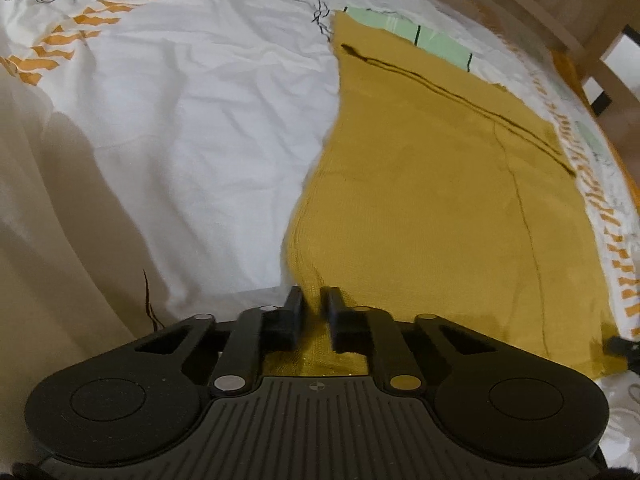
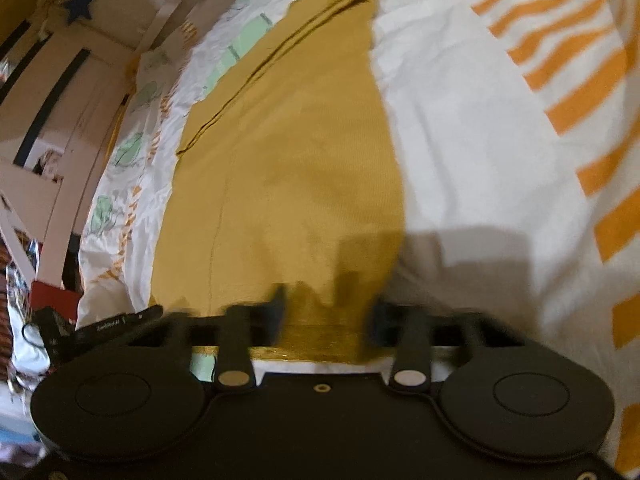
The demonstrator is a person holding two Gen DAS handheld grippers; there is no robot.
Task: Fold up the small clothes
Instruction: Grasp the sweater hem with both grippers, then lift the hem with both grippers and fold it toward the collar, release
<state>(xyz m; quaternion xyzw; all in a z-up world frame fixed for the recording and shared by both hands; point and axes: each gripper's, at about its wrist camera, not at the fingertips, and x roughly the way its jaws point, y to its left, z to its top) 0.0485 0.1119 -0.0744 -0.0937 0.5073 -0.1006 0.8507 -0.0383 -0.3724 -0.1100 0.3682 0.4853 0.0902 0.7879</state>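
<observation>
Nearest in the left wrist view: left gripper [image 1: 314, 300] with jaws drawn close together, clamped on the near edge of the mustard knit garment [image 1: 440, 200], fabric bunched up between the fingers. Probably pinching a near corner so the hem can be lifted.

Nearest in the right wrist view: right gripper [image 2: 326, 304], blurred, jaws partly apart with the garment's near edge [image 2: 320, 340] lying between them; cannot tell whether the pads press on the cloth. Likely set at the other near corner, to match the left and raise the edge evenly.

Beyond both grippers: garment spread flat on the bed, lengthwise away from the hands, smooth enough for a fold. Dark seam lines [image 1: 460, 92] running slantwise across its far part. Fold apparently not yet begun; whole piece lying in one layer.

Around it: white bedsheet [image 1: 200, 120] with orange stripes [image 2: 580, 100] and pale green patches [image 1: 400, 24], wrinkled but bare beside the garment, leaving room to carry the near edge over toward the far one.

Farthest: wooden bed frame [image 1: 540, 8] past the sheet; blue star [image 2: 80, 2] on a wall in the right wrist view.
</observation>
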